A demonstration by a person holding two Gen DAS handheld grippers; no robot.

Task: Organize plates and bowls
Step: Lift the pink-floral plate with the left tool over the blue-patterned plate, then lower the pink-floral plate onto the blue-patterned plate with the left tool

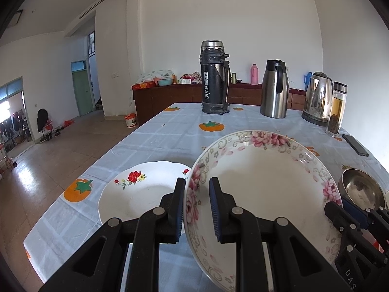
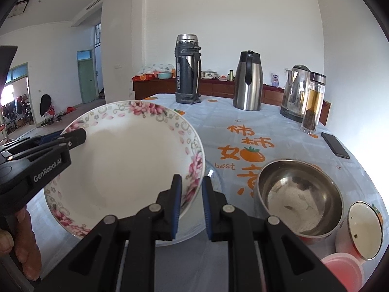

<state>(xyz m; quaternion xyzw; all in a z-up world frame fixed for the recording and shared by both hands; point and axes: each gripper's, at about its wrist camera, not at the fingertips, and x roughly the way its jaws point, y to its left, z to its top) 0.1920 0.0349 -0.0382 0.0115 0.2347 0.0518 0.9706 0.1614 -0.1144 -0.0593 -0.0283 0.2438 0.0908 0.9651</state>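
Both grippers pinch pink-flowered plate (image 1: 262, 185) rims: left gripper (image 1: 196, 209), right gripper (image 2: 190, 205). Plate held above tablecloth (image 1: 155, 136). Carrying step; next likely calls for lowering onto red-flower plate (image 1: 136, 189).

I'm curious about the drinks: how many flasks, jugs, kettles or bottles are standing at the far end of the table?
4: a tall black flask furthest left, a steel jug beside it, an electric kettle, then a glass tea bottle furthest right. None seems hidden.

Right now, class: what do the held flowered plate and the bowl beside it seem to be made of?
Flowered plate: probably glazed ceramic or porcelain; glossy white surface, printed pink flowers around the rim. Bowl: likely stainless steel; silvery, with a mirror-like reflective inside.
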